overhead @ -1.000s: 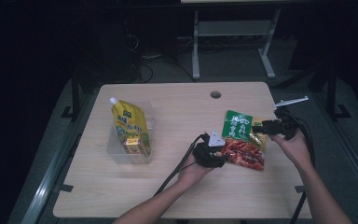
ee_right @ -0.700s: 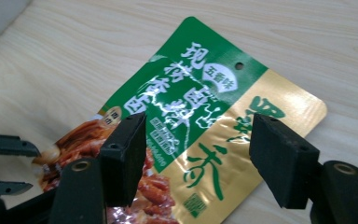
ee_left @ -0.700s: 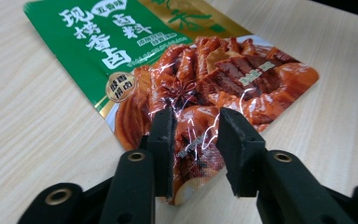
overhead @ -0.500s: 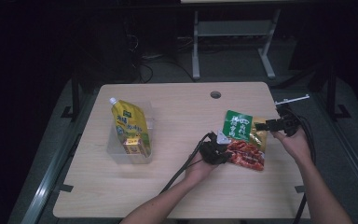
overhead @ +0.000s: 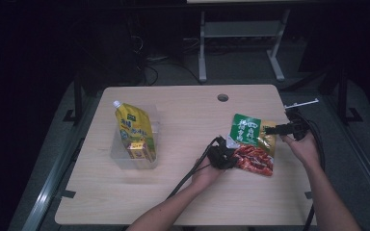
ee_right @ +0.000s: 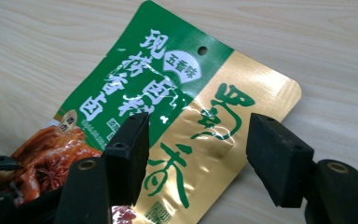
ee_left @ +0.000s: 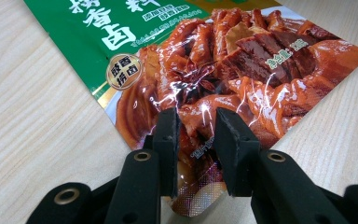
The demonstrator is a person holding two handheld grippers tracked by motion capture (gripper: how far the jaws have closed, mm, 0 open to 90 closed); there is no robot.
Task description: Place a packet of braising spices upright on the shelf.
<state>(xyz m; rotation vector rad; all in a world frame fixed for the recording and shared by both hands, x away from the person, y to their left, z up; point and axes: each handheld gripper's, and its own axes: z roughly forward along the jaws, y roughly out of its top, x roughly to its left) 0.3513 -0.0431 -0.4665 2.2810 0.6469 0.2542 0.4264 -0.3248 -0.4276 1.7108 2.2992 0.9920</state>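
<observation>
Packet of braised meat lies flat, right of the table's centre. Left gripper pinches its near corner, likely pinning it; right gripper hangs wide open over the far edge, seemingly ready to bite.

You are looking at a glossy green, gold and red foil sauce packet at the centre of the right gripper view: white characters 现捞卤料 run down its green band, a white oval beside the hang hole reads 五香味, and large green calligraphy crosses the gold panel. In the left gripper view, a small round gold seal at upper left carries illegible characters.
</observation>
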